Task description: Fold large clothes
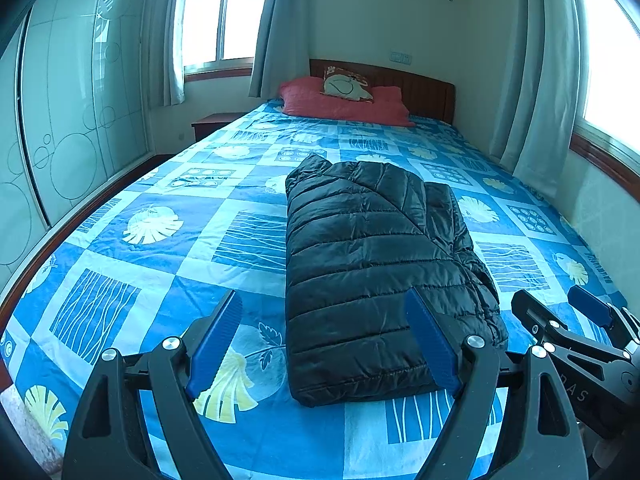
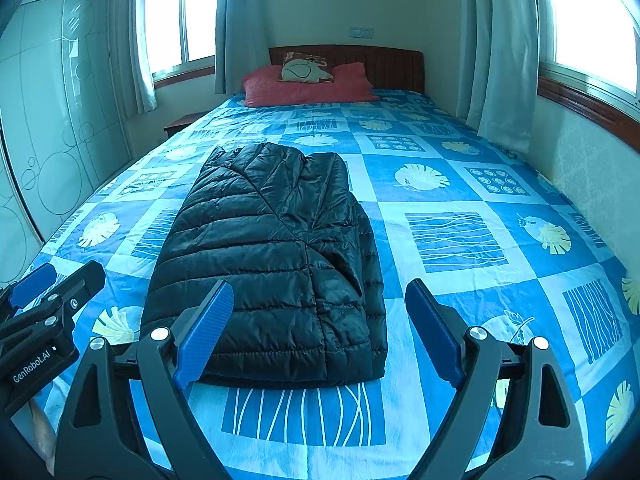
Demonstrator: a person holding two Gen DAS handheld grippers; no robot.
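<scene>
- The black puffer jacket (image 1: 372, 264) lies folded into a long bundle on the bed (image 1: 160, 248), its near hem just ahead of both pairs of fingers.
- The left gripper (image 1: 326, 340) has its fingers (image 1: 218, 340) spread wide, nothing between the blue pads; the jacket's near left corner sits in the gap ahead, with the right pad seen over the quilted fabric.
- The right gripper (image 2: 320, 332) likewise stands wide apart and grips nothing; its left finger (image 2: 204, 334) overlaps the jacket's near edge in view, while its right finger is over bare bedspread.
- Whether either pad touches the fabric cannot be told.
- Beyond the jacket's far end, a red pillow (image 2: 308, 86) with a small patterned cushion (image 2: 304, 68) on it lies against the wooden headboard (image 2: 384, 64).
</scene>
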